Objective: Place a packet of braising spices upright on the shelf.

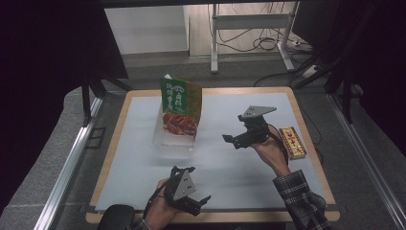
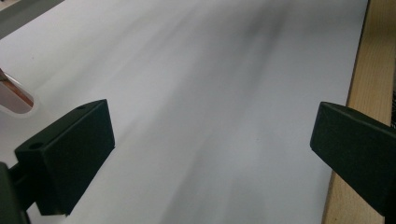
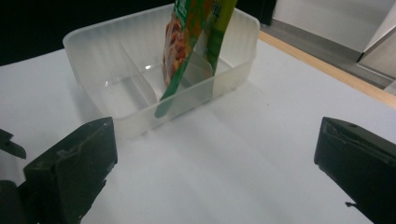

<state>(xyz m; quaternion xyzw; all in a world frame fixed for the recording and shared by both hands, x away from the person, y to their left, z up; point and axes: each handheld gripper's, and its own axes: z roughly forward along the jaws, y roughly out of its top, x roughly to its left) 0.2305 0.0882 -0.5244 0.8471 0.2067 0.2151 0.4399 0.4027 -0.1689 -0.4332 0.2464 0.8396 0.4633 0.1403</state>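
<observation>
Item 1, food pouch (image 1: 181, 108): green/orange printed pkt, stands upright but leaning, in one compartment of clear plastic tray (image 1: 165, 140). Tray wall and centre divider prop it, prob. why it doesn't fall flat. Posn: far-centre of bench.

Item 2, right tongs (image 1: 233, 140): jaws spread wide, nothing between them, aimed at tray from its right, near but apart. Likely lined up for the pouch or tray.

Item 3, left tongs (image 1: 198, 205): jaws spread, nothing held, low at near edge of bench, well apart from tray. Looks parked/standby.

Item 4, small red-and-gold box (image 1: 292, 142): flat on bench, just beside right hand (image 1: 271, 154), untouched.

Surface: bench (image 1: 122, 124) w/ pale wood rim, white mat (image 1: 239, 172) over most of top.

Room: grey floor, dark drapes both sides, metal frame legs + loose cables at back.
</observation>
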